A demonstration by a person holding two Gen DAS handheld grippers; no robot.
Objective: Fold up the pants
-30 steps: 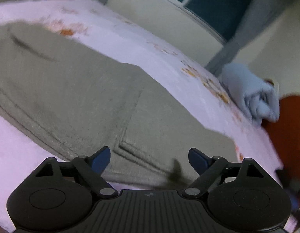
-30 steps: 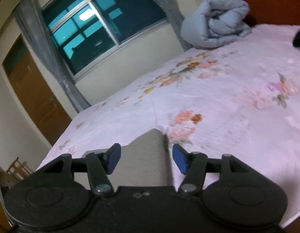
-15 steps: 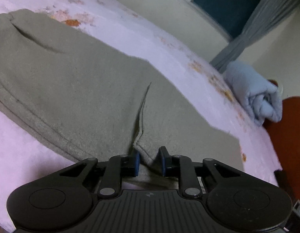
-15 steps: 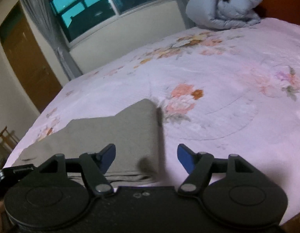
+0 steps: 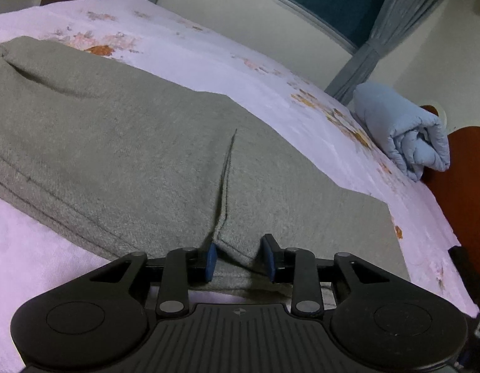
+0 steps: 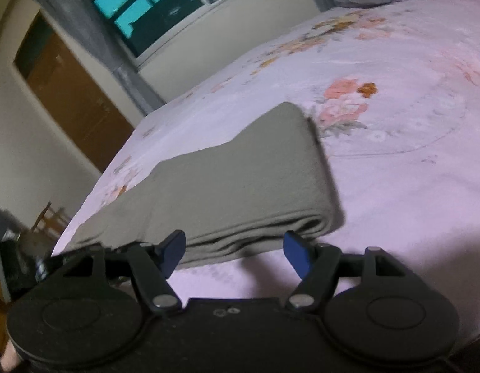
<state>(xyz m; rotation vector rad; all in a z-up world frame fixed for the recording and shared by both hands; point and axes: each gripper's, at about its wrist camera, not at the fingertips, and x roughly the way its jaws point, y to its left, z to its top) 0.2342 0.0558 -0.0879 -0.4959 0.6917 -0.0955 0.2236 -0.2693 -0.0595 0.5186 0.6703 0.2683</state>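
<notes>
Grey-green knit pants [image 5: 165, 161] lie folded on the floral sheet [image 5: 215, 62], filling the left wrist view from 9 to 3 o'clock, with a rolled blue quilt [image 5: 401, 136] at 2 o'clock. The left gripper [image 5: 240, 256] at 6 o'clock stands partly apart, its blue pads [image 5: 210, 261] flanking a raised fold at the pants' near edge; firm grip cannot be confirmed. The right gripper [image 6: 235, 253] gapes wide at the stacked edge of the pants [image 6: 240, 183], gripping nothing, door [image 6: 72, 99] at 10 o'clock.

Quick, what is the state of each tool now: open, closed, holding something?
Left tool: partly open around the pants edge; whether it grips cannot be told.
Right tool: open, holding nothing, at the folded end.
</notes>
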